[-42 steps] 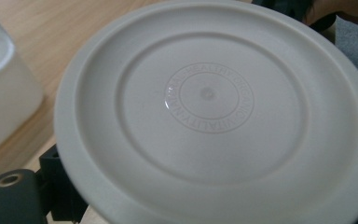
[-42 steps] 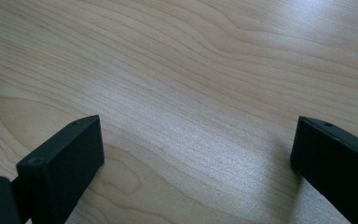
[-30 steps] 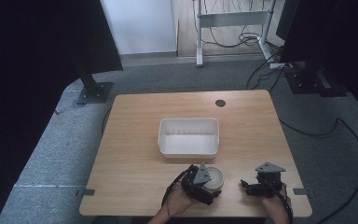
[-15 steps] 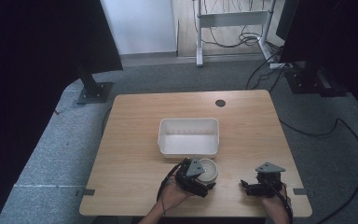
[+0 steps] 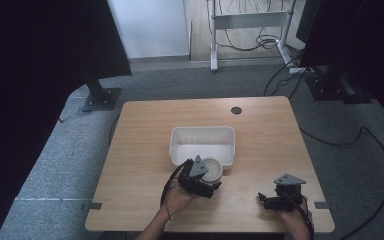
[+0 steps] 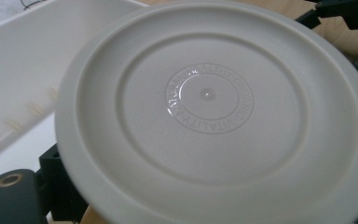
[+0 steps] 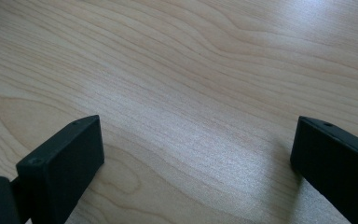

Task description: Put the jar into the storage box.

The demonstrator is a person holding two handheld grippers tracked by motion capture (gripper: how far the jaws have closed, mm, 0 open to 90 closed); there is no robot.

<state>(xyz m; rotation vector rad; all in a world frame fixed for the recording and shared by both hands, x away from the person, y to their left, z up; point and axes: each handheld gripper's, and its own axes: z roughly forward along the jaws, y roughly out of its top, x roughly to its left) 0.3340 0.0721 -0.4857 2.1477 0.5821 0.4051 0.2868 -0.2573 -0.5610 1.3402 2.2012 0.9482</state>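
Note:
A small round off-white plate (image 5: 212,170) is held in my left gripper (image 5: 202,181), which is shut on its rim just in front of the white tub (image 5: 202,136). In the left gripper view the plate's underside (image 6: 209,98) faces the camera with a ring of embossed lettering, one black finger (image 6: 9,196) shows at the lower left, and the tub's wall (image 6: 18,70) lies behind. My right gripper (image 5: 264,199) rests low near the table's front right edge. Its jaws stand wide open over bare wood, as the right gripper view (image 7: 196,140) shows.
The wooden table (image 5: 145,150) has a round cable hole (image 5: 236,110) at the back. Black stands and cables sit on the grey carpet around it. The other gripper (image 6: 349,18) appears at the top right of the left gripper view.
My left gripper has carried the plate away from the front edge, up to the tub's near wall. The right gripper has stayed put.

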